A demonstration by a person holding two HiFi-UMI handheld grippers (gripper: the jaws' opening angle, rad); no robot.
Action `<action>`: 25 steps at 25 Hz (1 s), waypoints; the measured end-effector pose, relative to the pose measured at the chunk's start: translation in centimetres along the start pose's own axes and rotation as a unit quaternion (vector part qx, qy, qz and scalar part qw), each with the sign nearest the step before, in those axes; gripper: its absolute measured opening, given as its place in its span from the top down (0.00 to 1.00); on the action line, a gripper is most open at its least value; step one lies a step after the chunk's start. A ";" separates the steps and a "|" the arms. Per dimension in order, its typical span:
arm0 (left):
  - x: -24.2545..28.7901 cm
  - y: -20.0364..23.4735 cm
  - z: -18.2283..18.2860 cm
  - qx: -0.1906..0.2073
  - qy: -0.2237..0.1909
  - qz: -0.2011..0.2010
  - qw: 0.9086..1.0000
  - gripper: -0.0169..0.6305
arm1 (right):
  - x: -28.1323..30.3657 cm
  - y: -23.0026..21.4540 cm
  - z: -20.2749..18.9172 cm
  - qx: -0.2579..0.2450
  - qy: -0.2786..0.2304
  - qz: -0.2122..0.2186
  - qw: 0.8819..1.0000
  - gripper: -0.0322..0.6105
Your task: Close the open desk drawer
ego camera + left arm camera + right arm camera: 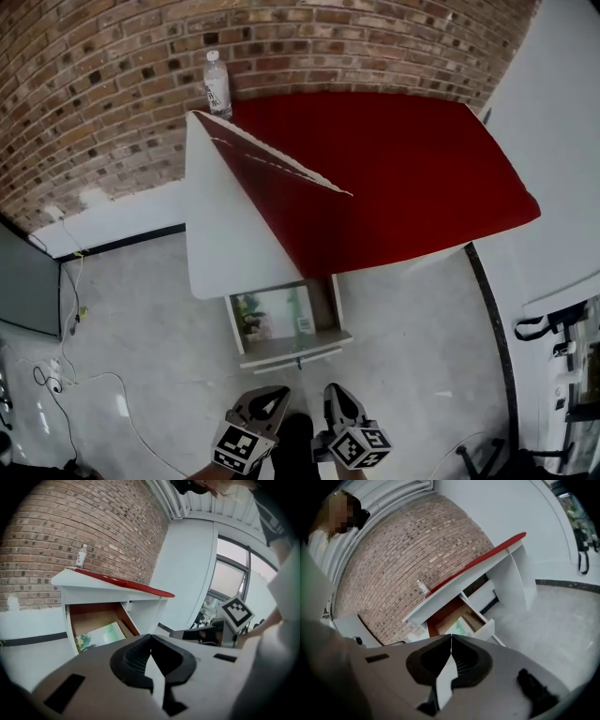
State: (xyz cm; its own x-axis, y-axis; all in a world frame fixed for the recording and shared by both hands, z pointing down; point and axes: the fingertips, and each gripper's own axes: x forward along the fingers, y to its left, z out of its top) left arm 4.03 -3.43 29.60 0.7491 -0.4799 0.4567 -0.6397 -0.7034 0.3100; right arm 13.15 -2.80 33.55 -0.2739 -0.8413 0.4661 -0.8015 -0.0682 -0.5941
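A white desk with a red top [394, 178] stands against the brick wall, and its drawer [286, 330] is pulled out toward me. The drawer holds a green-printed sheet or booklet [272, 314]. In the head view both grippers hang low, in front of the drawer and apart from it. My left gripper [275, 394] and my right gripper [336, 390] each have their jaws together, with nothing between them. The left gripper view has the open drawer [96, 625] ahead of its shut tips [150, 635]. The right gripper view has the drawer [459, 620] beyond its shut tips [451, 635].
A plastic water bottle [217, 84] stands at the desk's back left corner. A dark panel [28, 281] and cables [75, 375] lie on the grey floor at the left. A white wall and black gear [562, 347] stand at the right.
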 end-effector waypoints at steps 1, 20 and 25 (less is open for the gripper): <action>0.7 0.2 -0.6 0.005 -0.001 -0.002 1.000 0.96 | 0.8 -0.7 -0.7 0.004 0.002 0.012 1.000 0.93; 8.9 3.4 -10.7 0.069 -0.014 0.006 0.997 0.96 | 11.4 -9.5 -10.8 0.094 -0.034 0.116 0.988 0.93; 10.7 4.0 -12.6 0.070 -0.016 0.016 0.997 0.96 | 13.7 -11.2 -10.5 0.144 -0.059 0.149 0.976 0.93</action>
State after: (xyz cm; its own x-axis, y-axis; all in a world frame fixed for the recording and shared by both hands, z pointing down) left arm 7.29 -4.79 46.29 0.7354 -0.5174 0.4376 -0.6342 -0.7529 0.1756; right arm 12.77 -7.97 53.44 -0.3956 -0.9016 0.1748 -0.5081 0.0563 -0.8595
